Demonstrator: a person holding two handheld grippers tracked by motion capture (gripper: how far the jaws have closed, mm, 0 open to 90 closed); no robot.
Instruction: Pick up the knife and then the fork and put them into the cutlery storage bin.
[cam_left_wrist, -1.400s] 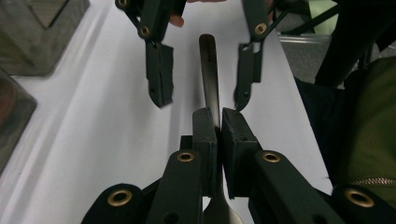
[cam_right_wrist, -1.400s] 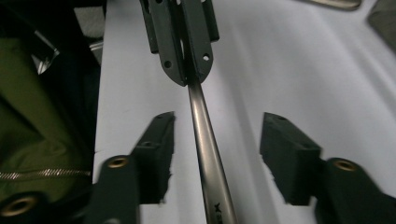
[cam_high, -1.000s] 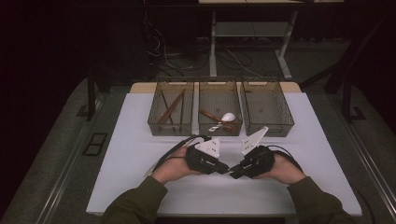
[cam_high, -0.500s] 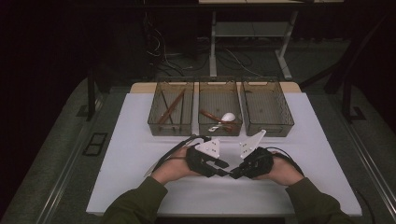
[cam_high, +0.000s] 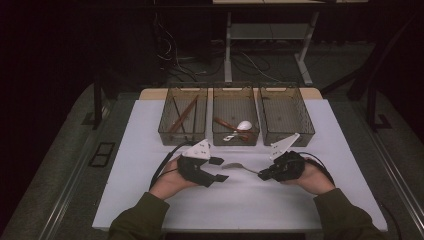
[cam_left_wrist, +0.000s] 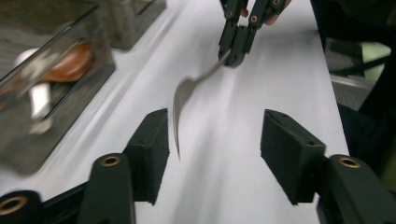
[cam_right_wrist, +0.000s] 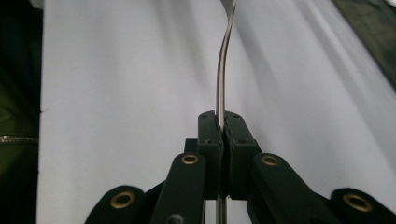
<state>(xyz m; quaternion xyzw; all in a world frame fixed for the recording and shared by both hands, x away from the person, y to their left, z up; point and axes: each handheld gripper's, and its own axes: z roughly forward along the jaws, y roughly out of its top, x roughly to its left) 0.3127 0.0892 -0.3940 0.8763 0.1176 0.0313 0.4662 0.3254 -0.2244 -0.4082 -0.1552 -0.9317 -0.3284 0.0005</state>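
Observation:
A metal utensil (cam_high: 237, 166), a spoon or fork seen edge-on, hangs level just above the white table top (cam_high: 320, 200). My right gripper (cam_high: 261, 174) is shut on its handle; in the right gripper view the thin handle (cam_right_wrist: 222, 70) runs straight out from the closed jaws of that gripper (cam_right_wrist: 222, 121). My left gripper (cam_high: 222, 169) faces it from the left, and its jaws have just been opening. In the left gripper view the utensil's head (cam_left_wrist: 184, 91) ends close by one pad of the left gripper (cam_left_wrist: 215, 140), with neither pad pressing on it. The right gripper (cam_left_wrist: 236, 51) shows beyond.
Three clear bins stand in a row at the back of the white top. The left bin (cam_high: 167, 131) holds brown sticks. The middle bin (cam_high: 216, 131) holds a wooden spoon and a white one. The right bin (cam_high: 310, 131) looks bare. Dark floor surrounds the table.
The hands, close together before, have drawn apart. The left gripper has opened and let go of the utensil; the right gripper has moved right with the utensil in it.

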